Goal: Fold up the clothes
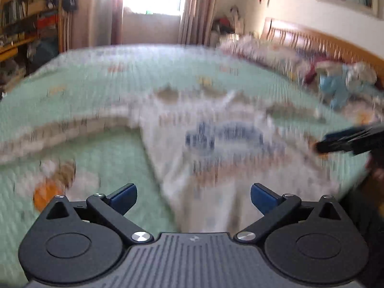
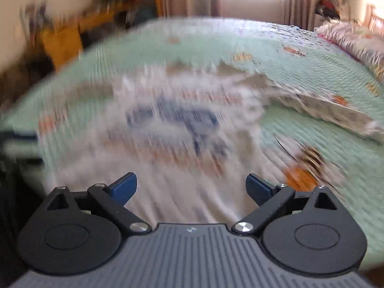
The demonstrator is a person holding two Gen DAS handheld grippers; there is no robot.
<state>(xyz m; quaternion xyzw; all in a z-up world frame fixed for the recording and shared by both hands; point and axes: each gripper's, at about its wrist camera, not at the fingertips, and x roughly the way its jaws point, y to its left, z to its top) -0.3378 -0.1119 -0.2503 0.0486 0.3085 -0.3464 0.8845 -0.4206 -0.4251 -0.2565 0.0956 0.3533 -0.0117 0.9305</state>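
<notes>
The shirt [image 1: 216,148] lies spread flat on the green bedspread [image 1: 96,76], sleeves out to both sides, hem nearest. Both the left gripper [image 1: 194,198] and right gripper [image 2: 191,187] hover above that hem, jaws wide, nothing between them (heavy blur hides finer detail).

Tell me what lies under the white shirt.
The white shirt lies spread on the green bedspread, which shows all around it. Whether anything else is under the shirt cannot be seen; the cloth covers it.

Your wide bed under a mint-green quilted cover [image 1: 100,76], white printed long-sleeved top [image 1: 211,148] spread flat near its front edge, patterned pillows [image 1: 259,50] along your headboard edge, blue-and-white soft toy [image 1: 340,84] beside them
</notes>
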